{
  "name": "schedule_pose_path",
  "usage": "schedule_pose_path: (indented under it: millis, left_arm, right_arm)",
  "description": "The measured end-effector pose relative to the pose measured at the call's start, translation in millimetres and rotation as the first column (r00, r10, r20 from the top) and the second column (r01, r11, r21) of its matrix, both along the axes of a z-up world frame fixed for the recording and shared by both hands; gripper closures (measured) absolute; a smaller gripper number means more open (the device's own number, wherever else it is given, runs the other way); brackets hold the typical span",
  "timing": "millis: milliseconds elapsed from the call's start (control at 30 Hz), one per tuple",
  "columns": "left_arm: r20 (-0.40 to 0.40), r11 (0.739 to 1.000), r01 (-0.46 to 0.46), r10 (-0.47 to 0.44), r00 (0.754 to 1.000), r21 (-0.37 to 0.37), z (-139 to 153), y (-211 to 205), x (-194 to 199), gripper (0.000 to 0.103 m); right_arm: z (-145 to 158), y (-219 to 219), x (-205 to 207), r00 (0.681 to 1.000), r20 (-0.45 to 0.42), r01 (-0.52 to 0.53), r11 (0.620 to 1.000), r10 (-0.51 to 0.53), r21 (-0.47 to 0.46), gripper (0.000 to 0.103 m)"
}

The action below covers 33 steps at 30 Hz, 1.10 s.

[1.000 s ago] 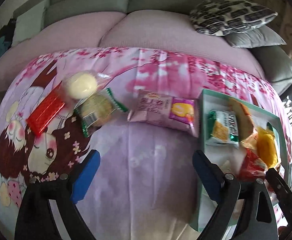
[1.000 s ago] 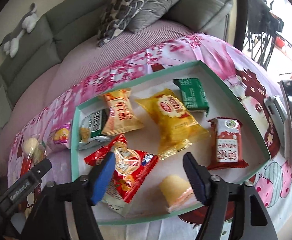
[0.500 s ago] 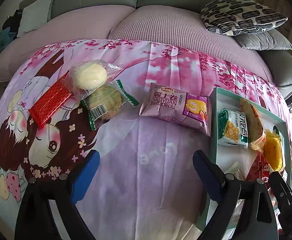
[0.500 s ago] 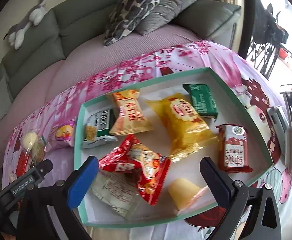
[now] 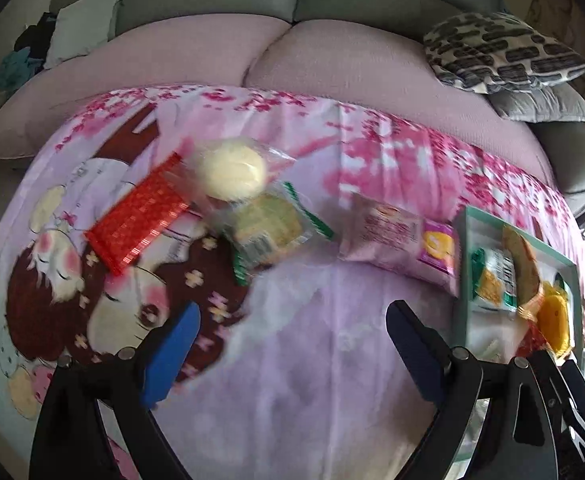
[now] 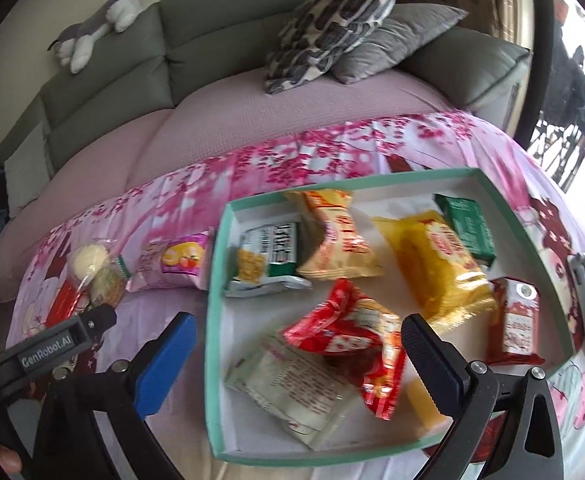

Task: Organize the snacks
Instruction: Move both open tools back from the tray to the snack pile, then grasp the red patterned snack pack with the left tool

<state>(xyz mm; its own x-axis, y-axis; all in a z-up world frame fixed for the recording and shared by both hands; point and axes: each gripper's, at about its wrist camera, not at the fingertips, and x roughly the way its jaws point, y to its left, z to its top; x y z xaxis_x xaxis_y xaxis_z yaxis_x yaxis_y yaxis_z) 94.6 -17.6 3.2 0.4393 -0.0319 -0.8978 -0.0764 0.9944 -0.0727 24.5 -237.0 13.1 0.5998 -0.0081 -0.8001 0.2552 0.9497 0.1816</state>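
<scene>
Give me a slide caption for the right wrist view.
Open right tool above a teal tray of snack packets; purple Swiss roll pack lies outside on the pink cloth.

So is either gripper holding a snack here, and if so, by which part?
Nothing is held. The left gripper stands open over bare cloth; the right gripper, jaws just opened, is empty above the red packet in the tray.

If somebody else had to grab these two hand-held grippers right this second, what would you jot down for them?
Left hand-held gripper: open, empty, over the printed cloth.
Right hand-held gripper: open, empty; its jaws have just been opening above the red packet lying in the green tray.
Done: several packets are in the tray.
Left: four snacks on the cloth beside it, namely the purple packet, green-edged biscuit, pale round bun and red bar.
</scene>
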Motion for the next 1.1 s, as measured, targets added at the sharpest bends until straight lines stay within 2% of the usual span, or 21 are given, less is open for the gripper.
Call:
schedule_pose_path:
  millis: [167,333,600,833,1000,1100]
  left_arm:
    - [0.008,0.999,-0.043,0.043,0.999,0.008,2.2,28.3,8.9,0.009]
    - [0.041,0.997,-0.061,0.059,0.997,0.052,8.1,49.1,18.9,0.009]
    - [0.053,0.993,-0.069,0.065,0.997,0.094,12.7,83.2,40.3,0.009]
    - [0.032,0.993,-0.100,0.098,0.995,0.063,8.2,115.1,56.9,0.009]
    - [0.020,0.988,-0.153,0.152,0.988,0.024,-2.6,142.6,63.6,0.009]
    - [0.005,0.988,-0.152,0.152,0.988,0.002,-10.1,149.1,67.0,0.009]
  right_arm:
    - [-1.5,15.2,4.9,0.999,0.006,-0.044,0.999,0.044,-0.019,0.000]
    - [-4.5,27.9,10.1,0.996,0.008,-0.084,0.996,0.084,-0.001,0.000]
    - [7.2,41.2,16.1,0.992,0.071,-0.108,0.994,0.109,-0.022,0.000]
    - [6.9,56.0,37.8,0.988,0.059,-0.143,0.990,0.143,-0.004,0.000]
    - [2.6,69.5,49.9,0.984,0.041,-0.174,0.985,0.174,0.003,0.000]
    - [-1.5,82.1,59.3,0.979,0.026,-0.203,0.979,0.203,0.000,0.000]
